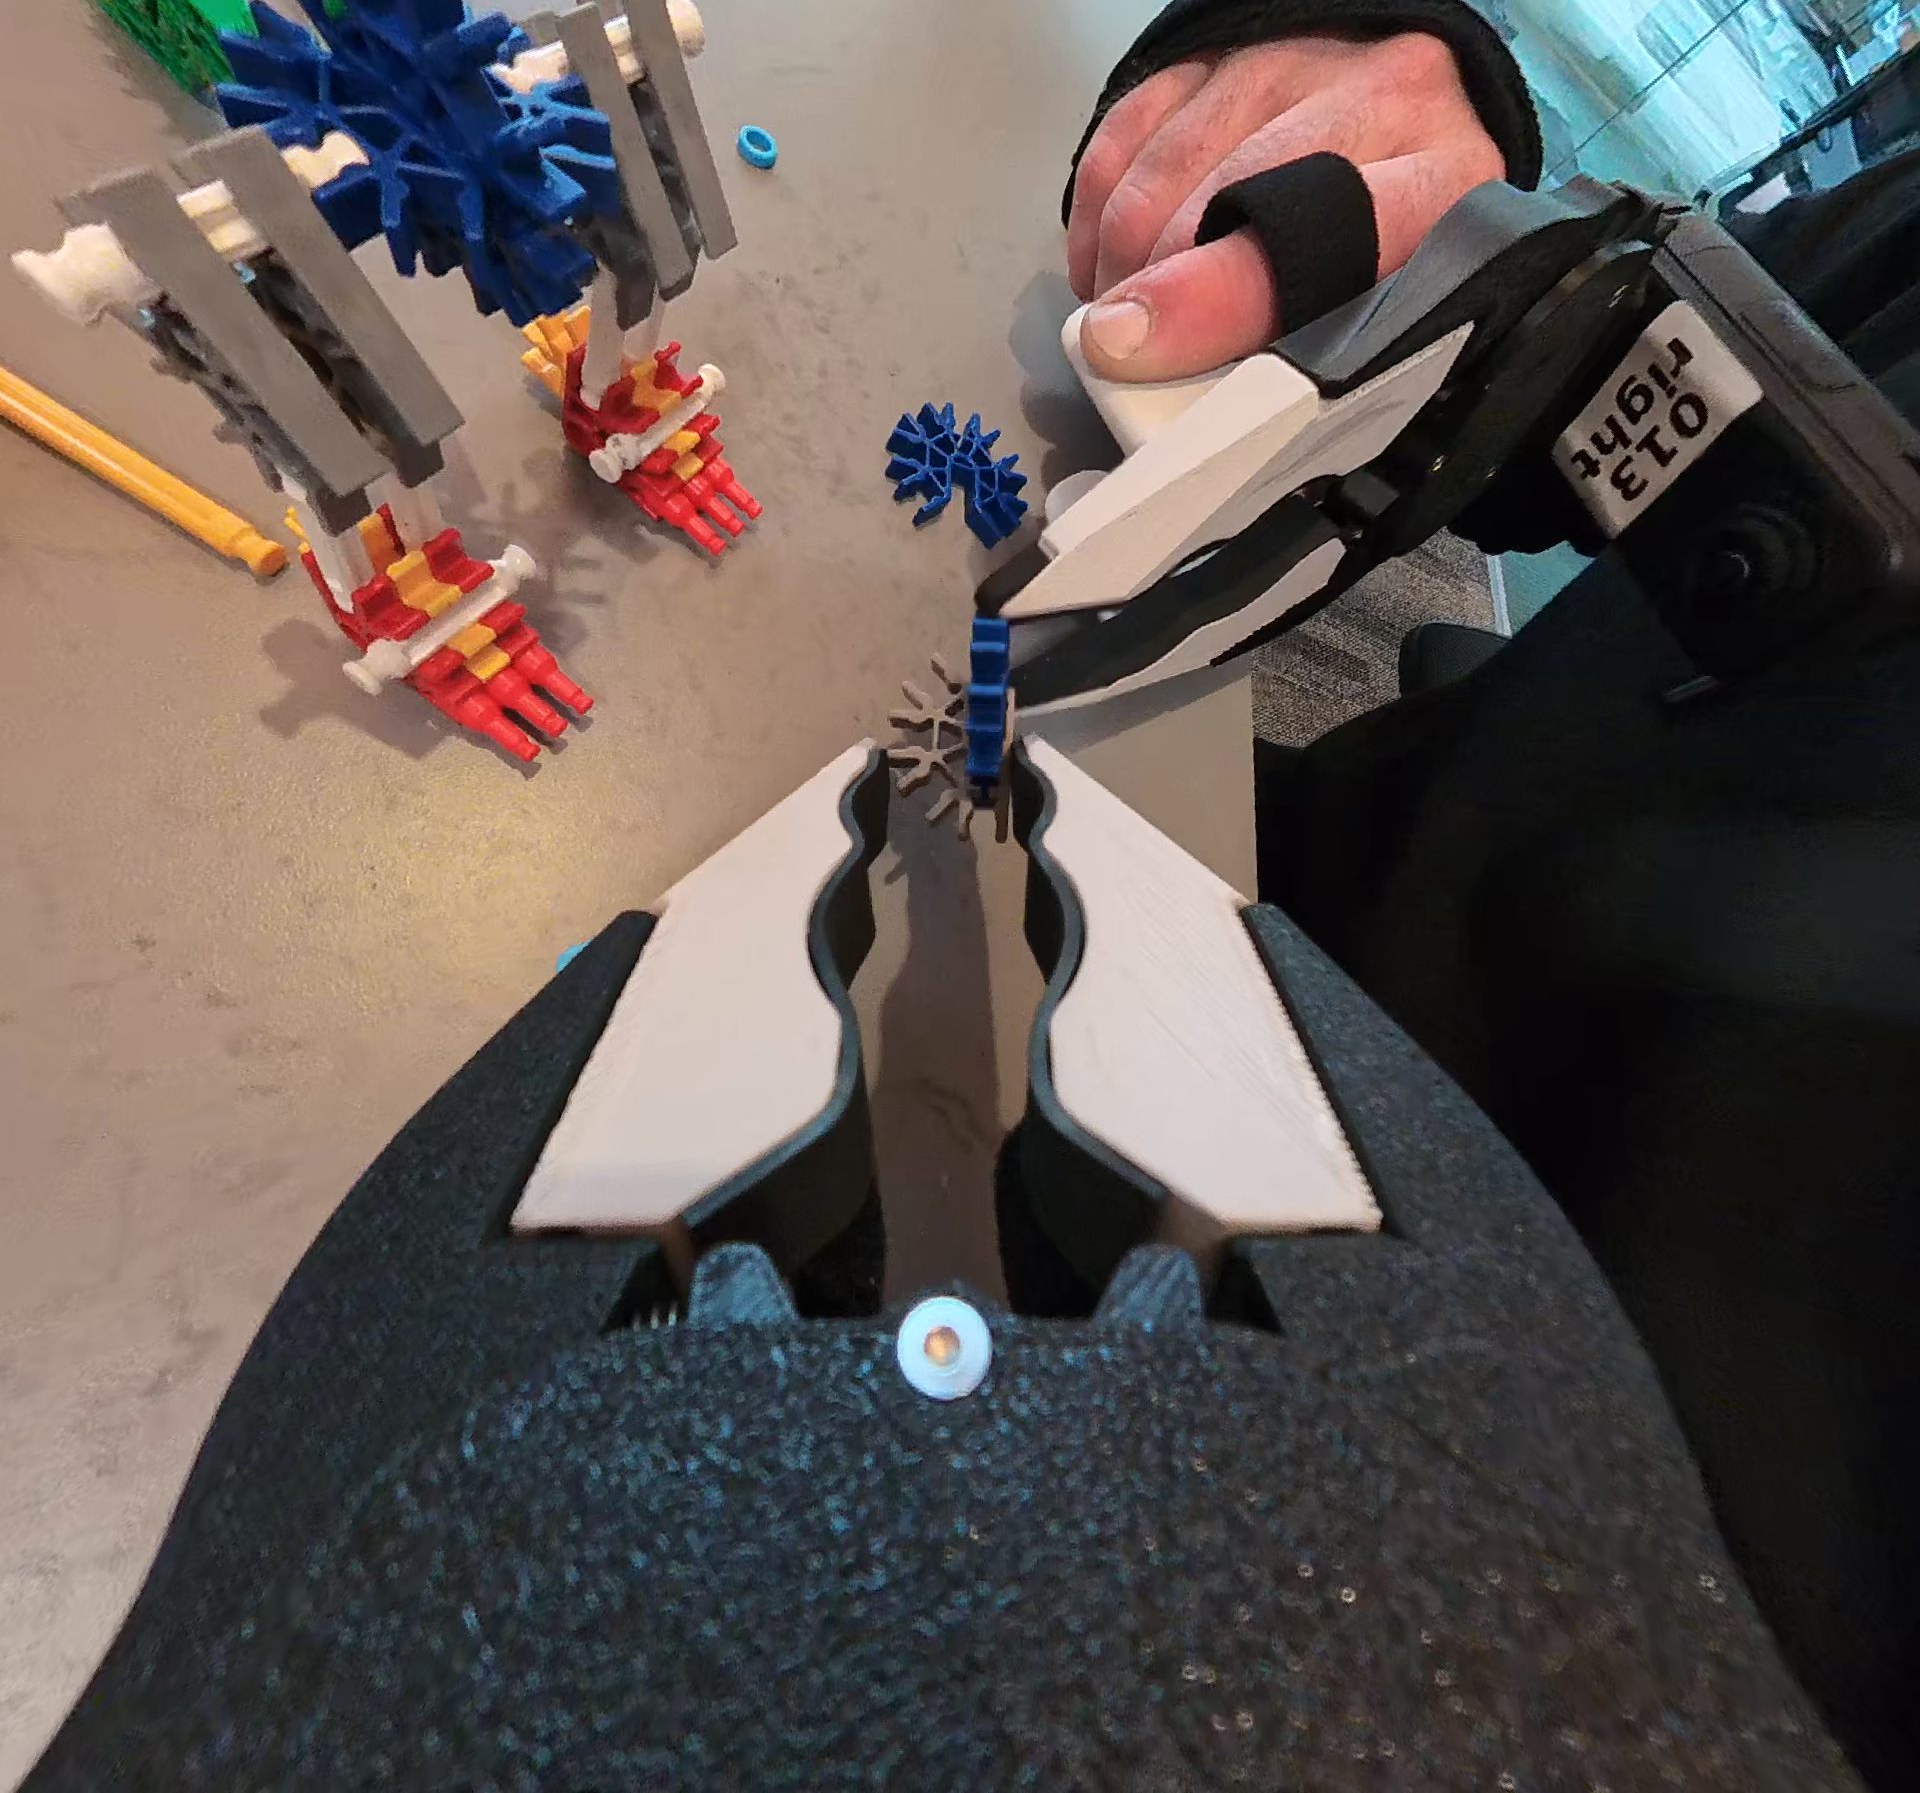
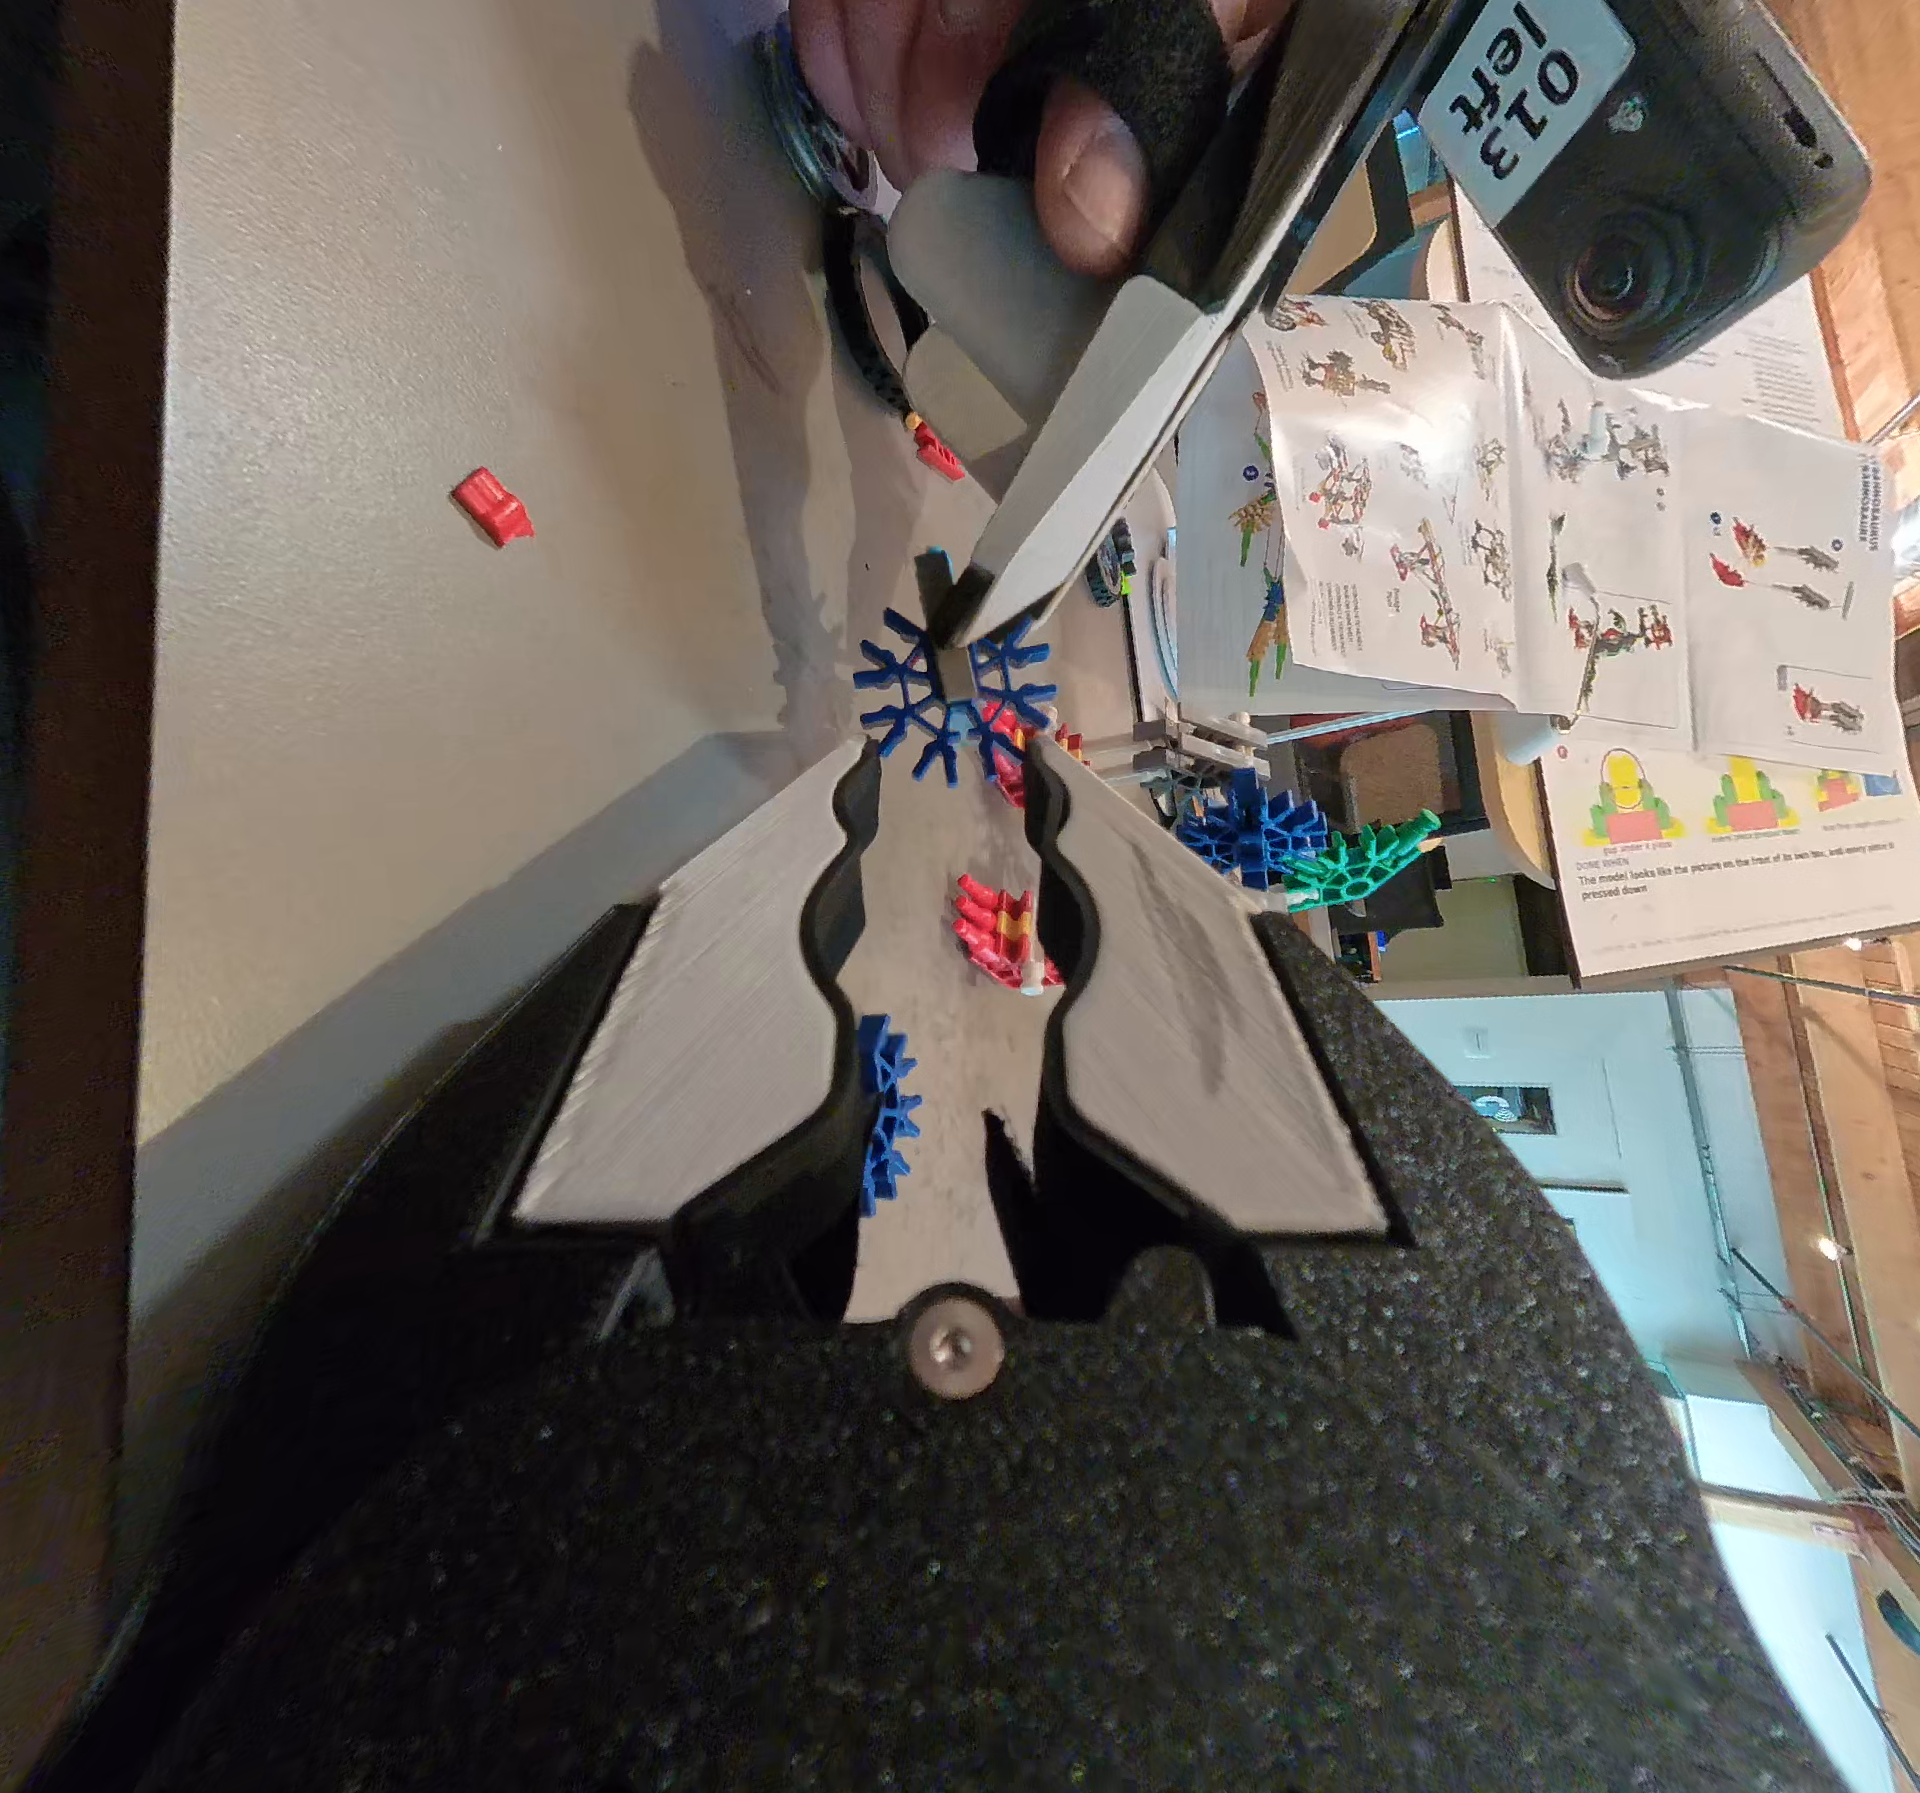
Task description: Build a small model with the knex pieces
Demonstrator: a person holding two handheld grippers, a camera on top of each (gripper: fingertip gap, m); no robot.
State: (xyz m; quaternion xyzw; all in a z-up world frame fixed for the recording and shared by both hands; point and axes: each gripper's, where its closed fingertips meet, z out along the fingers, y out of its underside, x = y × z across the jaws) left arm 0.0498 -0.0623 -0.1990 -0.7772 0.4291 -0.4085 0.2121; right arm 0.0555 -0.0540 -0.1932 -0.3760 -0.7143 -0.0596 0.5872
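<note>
1. Right gripper [image 2: 951, 756]: fingers clamped on a flat blue snowflake-shaped plastic connector [image 2: 951, 704].
2. Left gripper [image 1: 951, 772]: fingers pinch a grey snowflake-shaped plastic connector [image 1: 928, 746] that touches the blue connector crosswise. The slots probably need square alignment and a steady, gentle push.
3. Matte grey worktop [image 1: 312, 964]: a red-footed toy model [image 1: 447, 621] stands left of the blue connector, with printed instruction sheets [image 2: 1558, 517] beyond it.

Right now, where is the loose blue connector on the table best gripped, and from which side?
The loose blue connector appears to lie flat on the table, so probably come from above, fingers pinching opposite spoked edges; lying low, its sides give little hold.
</note>
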